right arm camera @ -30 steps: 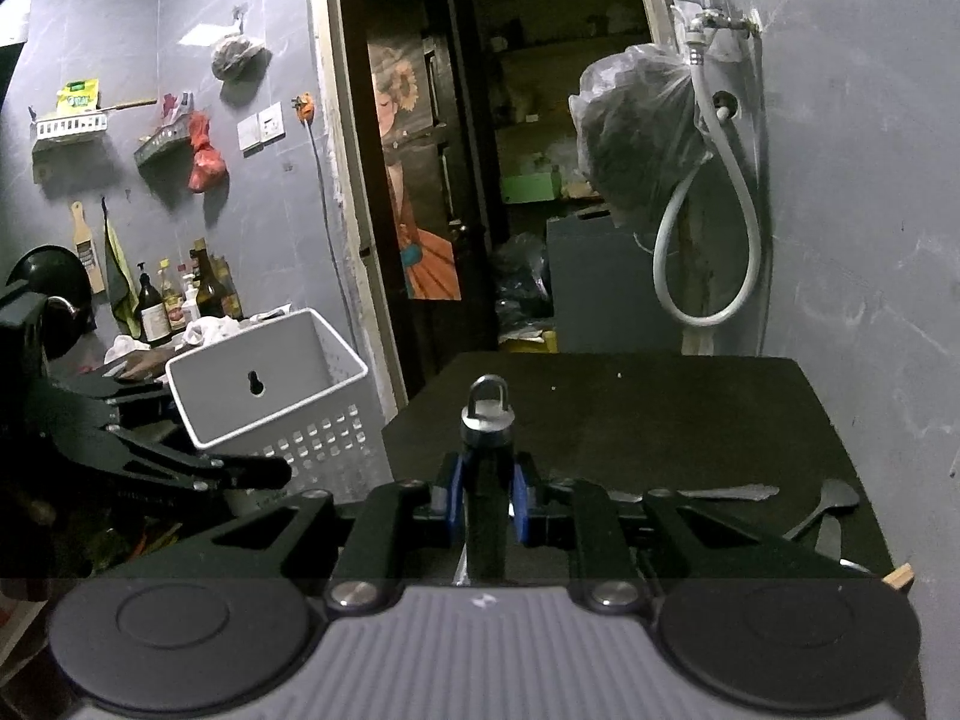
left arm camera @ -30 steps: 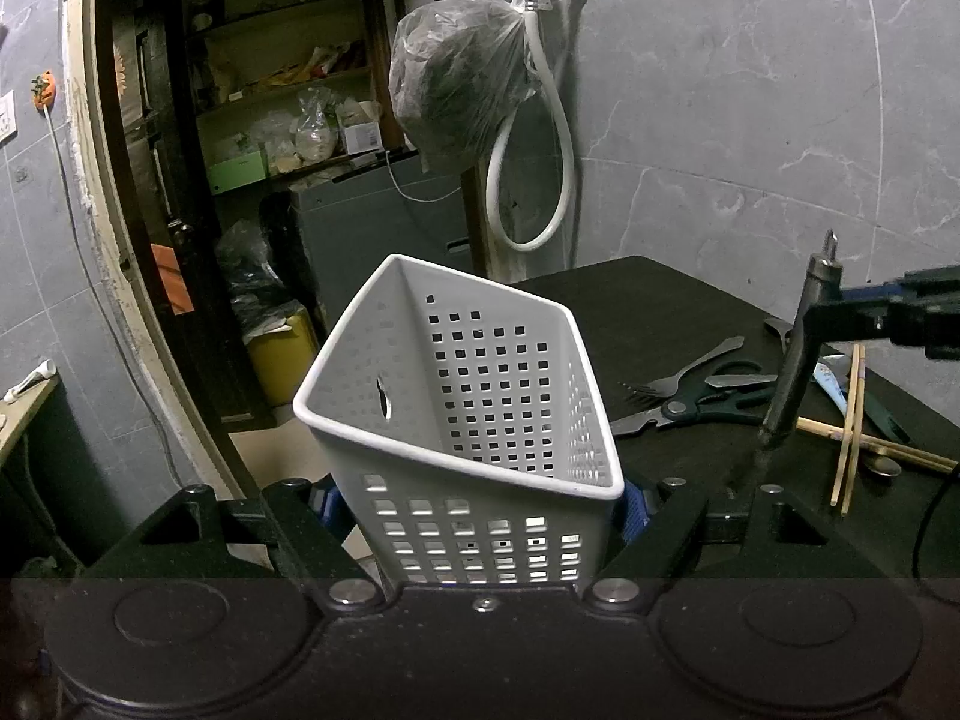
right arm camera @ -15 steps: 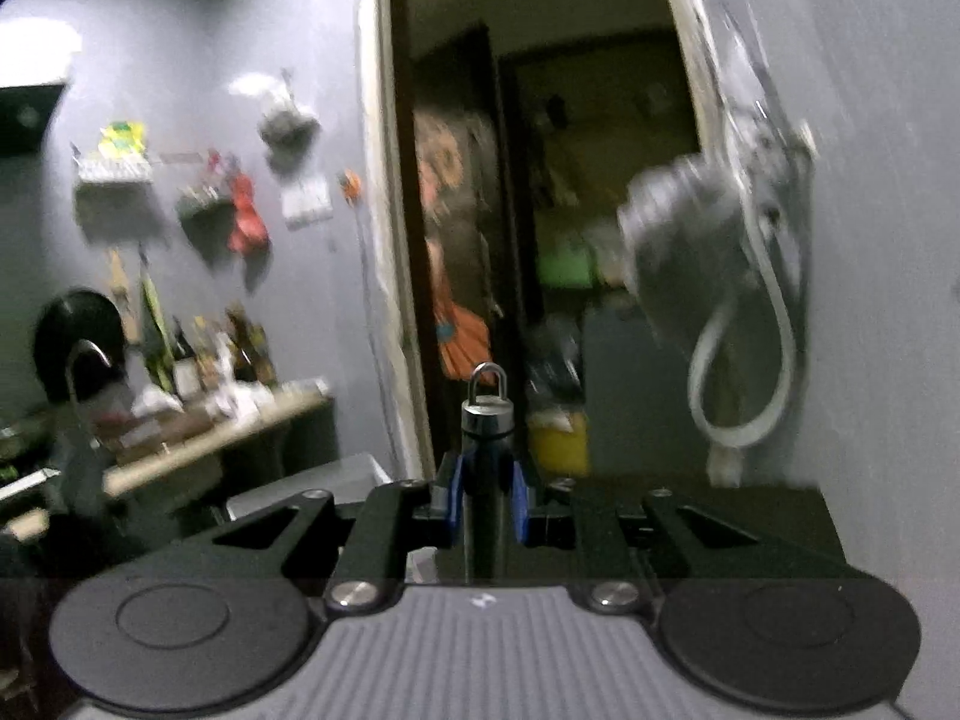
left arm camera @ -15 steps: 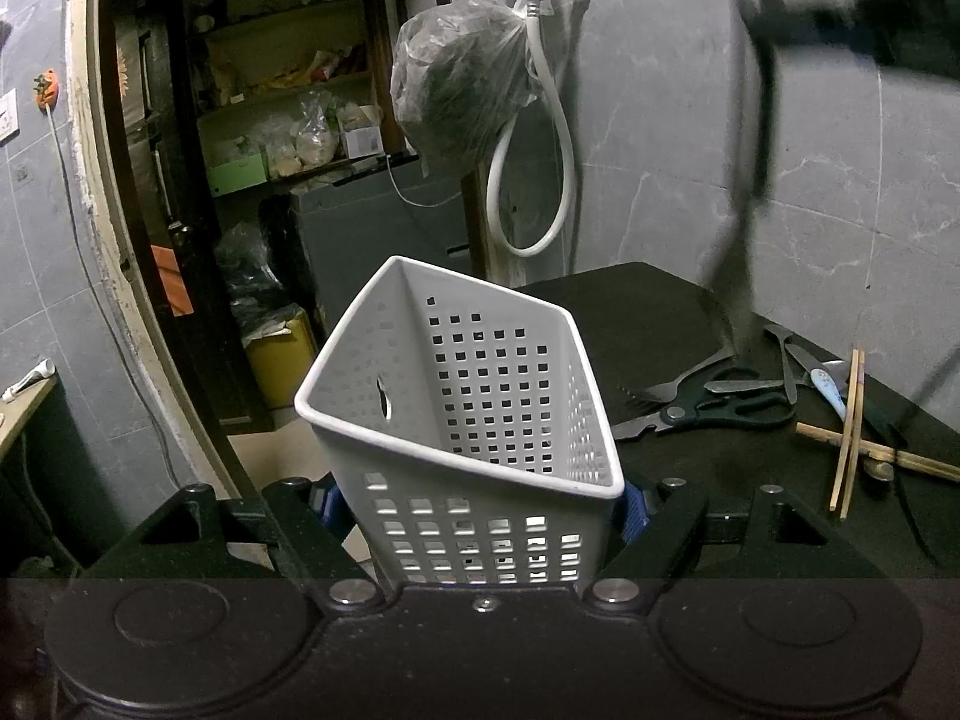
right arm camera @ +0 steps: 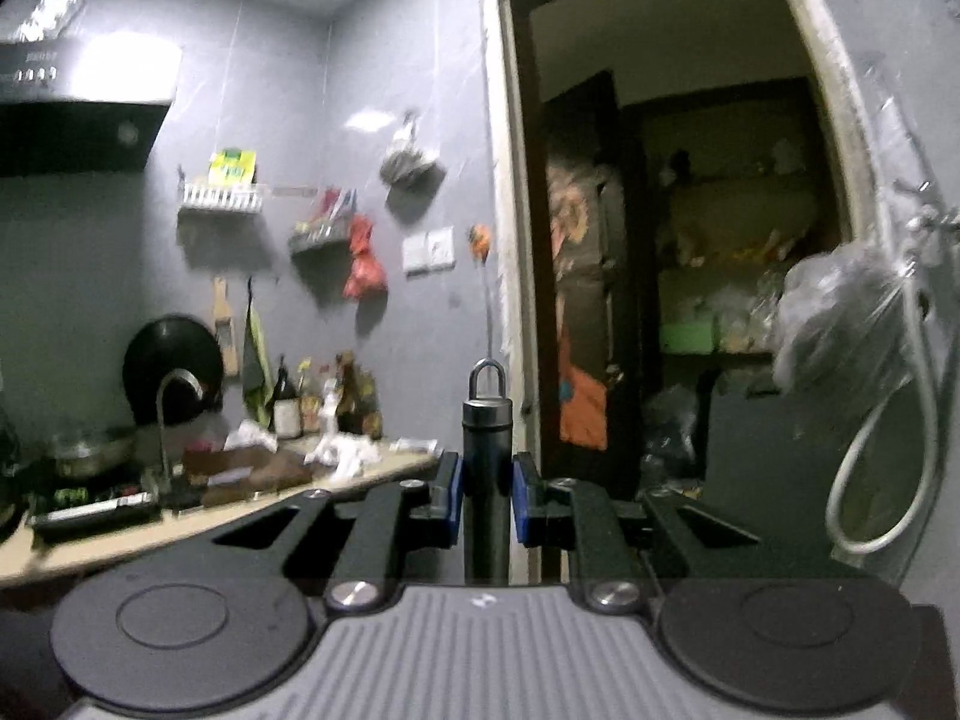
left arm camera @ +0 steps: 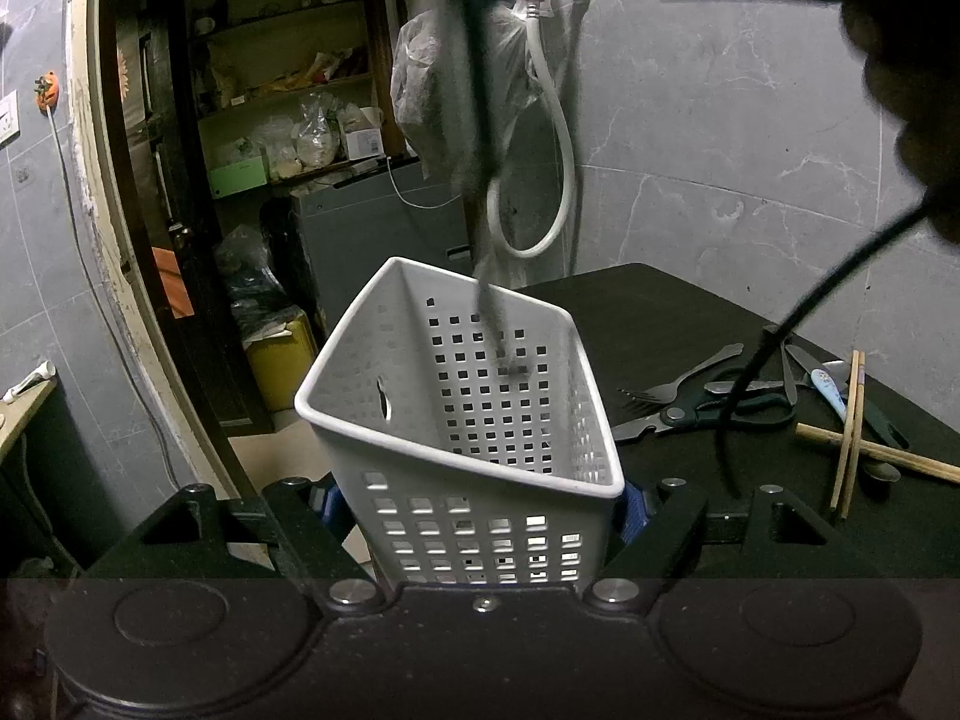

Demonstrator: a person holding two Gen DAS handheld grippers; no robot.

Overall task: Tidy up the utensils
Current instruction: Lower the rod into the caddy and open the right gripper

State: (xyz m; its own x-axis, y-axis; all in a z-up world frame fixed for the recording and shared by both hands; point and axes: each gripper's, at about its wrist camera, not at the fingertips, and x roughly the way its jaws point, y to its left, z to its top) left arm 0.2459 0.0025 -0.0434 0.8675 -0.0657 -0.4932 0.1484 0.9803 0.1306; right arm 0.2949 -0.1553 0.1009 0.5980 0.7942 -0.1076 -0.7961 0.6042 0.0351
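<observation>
My left gripper (left arm camera: 483, 495) is shut on a white perforated utensil basket (left arm camera: 474, 420) and holds it tilted off the edge of the black table (left arm camera: 648, 312). My right gripper (right arm camera: 486, 501) is shut on the dark handle of a long utensil (right arm camera: 485, 456) with a metal ring on top. In the left wrist view that utensil (left arm camera: 480, 180) hangs blurred from above, its lower end inside the basket's mouth. Scissors (left arm camera: 708, 414), a fork (left arm camera: 678, 381), chopsticks (left arm camera: 852, 438) and a blue-handled spoon (left arm camera: 831, 378) lie on the table to the right.
A grey tiled wall with a tap, white hose (left arm camera: 558, 138) and hanging plastic bag (left arm camera: 420, 90) stands behind the table. An open doorway (left arm camera: 270, 120) leads to cluttered shelves. The right wrist view shows a kitchen counter (right arm camera: 210, 480) with bottles. A black cable (left arm camera: 780, 348) hangs over the table.
My right gripper has risen from the table and swung left with the utensil, which now hangs over and into the basket. The left gripper and basket have stayed still.
</observation>
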